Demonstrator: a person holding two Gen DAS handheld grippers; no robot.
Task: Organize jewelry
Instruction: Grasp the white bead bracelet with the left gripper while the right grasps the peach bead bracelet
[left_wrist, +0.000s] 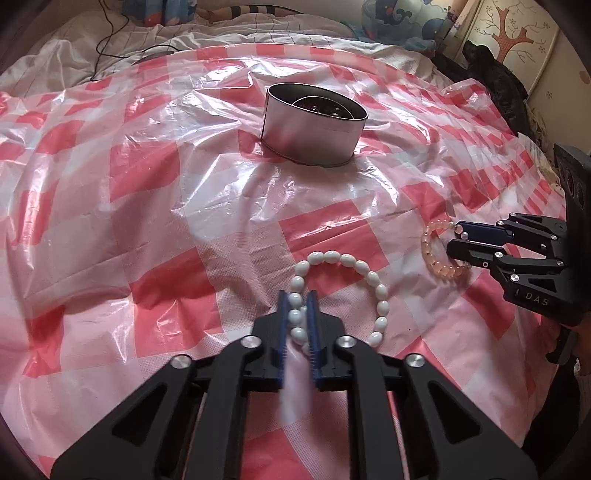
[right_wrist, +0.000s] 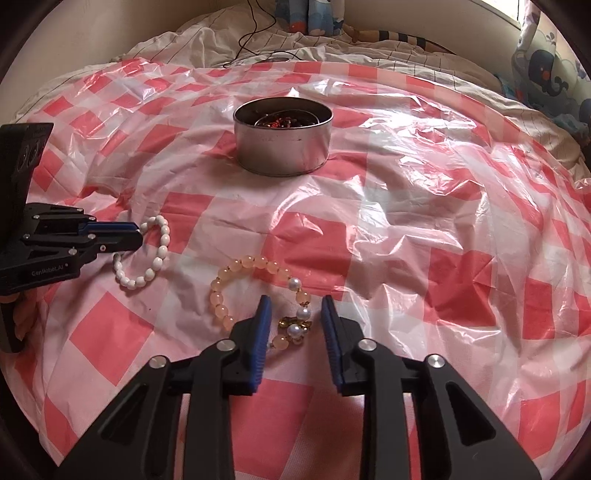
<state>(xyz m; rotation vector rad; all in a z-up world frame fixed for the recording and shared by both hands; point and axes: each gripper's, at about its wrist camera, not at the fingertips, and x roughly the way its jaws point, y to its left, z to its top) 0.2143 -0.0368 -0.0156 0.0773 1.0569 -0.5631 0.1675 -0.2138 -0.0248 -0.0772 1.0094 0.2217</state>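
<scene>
A white bead bracelet (left_wrist: 341, 295) lies flat on the checked plastic sheet (left_wrist: 147, 206) over the bed, on the near side of the metal tin (left_wrist: 314, 125). The left gripper (left_wrist: 297, 306) is closed narrowly on its beads. Beside it lies a peach bead bracelet (right_wrist: 258, 295), the right gripper (right_wrist: 293, 314) spread wide around its pearl section. Both loops look light, floppy and slippery, with no long axis; pinching one bead run seems best.

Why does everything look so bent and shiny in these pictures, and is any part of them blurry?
Both views come through fisheye lenses, so the checked plastic sheet bulges and the corners go dark. Left wrist view: daylight glares off the sheet around the metal tin, and a pale blur smears between the left tongs closed on the white bead bracelet. Right wrist view: sharper, with glare at right; the open right tongs straddle the peach bracelet.
</scene>
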